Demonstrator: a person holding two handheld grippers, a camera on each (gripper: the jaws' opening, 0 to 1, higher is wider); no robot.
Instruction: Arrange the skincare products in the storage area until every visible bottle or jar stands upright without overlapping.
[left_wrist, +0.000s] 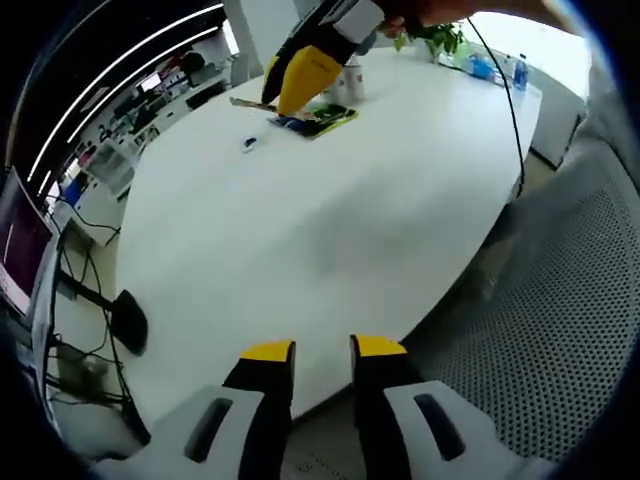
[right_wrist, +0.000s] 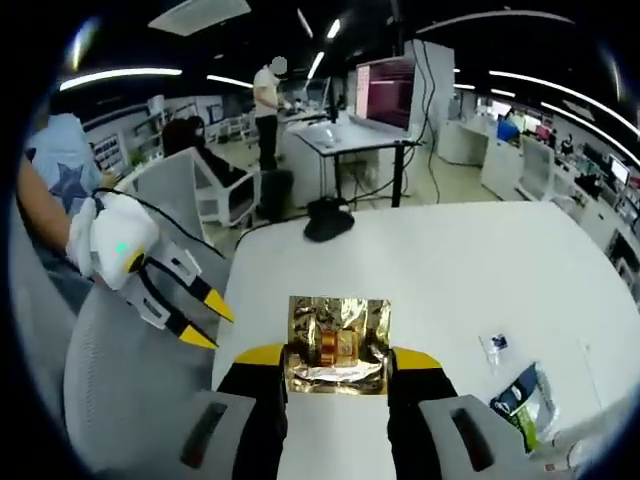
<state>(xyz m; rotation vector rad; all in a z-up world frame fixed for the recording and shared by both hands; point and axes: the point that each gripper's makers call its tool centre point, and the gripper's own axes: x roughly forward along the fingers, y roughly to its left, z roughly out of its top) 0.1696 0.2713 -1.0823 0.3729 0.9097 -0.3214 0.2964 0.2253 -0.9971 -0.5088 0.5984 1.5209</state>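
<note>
Yellow-tipped, the right gripper (right_wrist: 337, 362) has its jaws set wide on either side of a shiny gold foil tray (right_wrist: 338, 340) that lies flat on the white oval table (right_wrist: 480, 260); if the jaws touch it, I cannot tell. To its right lie a green sachet (right_wrist: 524, 398) and a small clear packet (right_wrist: 494, 346). The left gripper (left_wrist: 322, 352), jaws narrowly apart and holding nothing, is at the table's edge. Farther away stands a black monitor (right_wrist: 383, 92) on a desk.
</note>
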